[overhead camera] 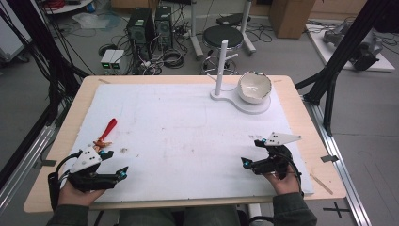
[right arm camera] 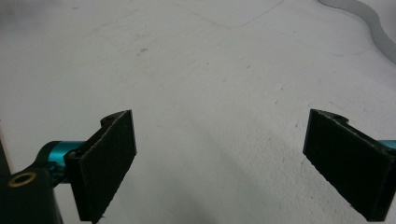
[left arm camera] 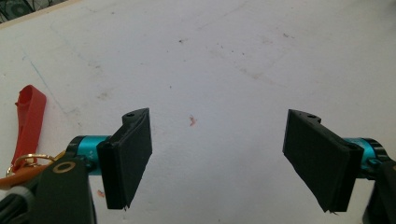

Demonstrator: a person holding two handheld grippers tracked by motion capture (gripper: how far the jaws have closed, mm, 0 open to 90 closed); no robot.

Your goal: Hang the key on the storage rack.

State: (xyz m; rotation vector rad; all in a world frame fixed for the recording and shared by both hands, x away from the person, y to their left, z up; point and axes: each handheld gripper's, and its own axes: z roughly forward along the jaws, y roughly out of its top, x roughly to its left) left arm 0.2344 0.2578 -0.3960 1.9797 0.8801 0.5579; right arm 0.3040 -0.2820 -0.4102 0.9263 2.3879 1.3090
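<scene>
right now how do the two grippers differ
The left gripper sits at the mat's near left, right beside a red tool; the right gripper sits near right with bare mat around it. The bowl on its stand is on the right gripper's side. Both have jaws wide open, holding nothing.

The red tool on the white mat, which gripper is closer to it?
Left. The left gripper sits just below the red tool, near the tool's lower end. The right gripper is far across the mat, on its other side.
</scene>
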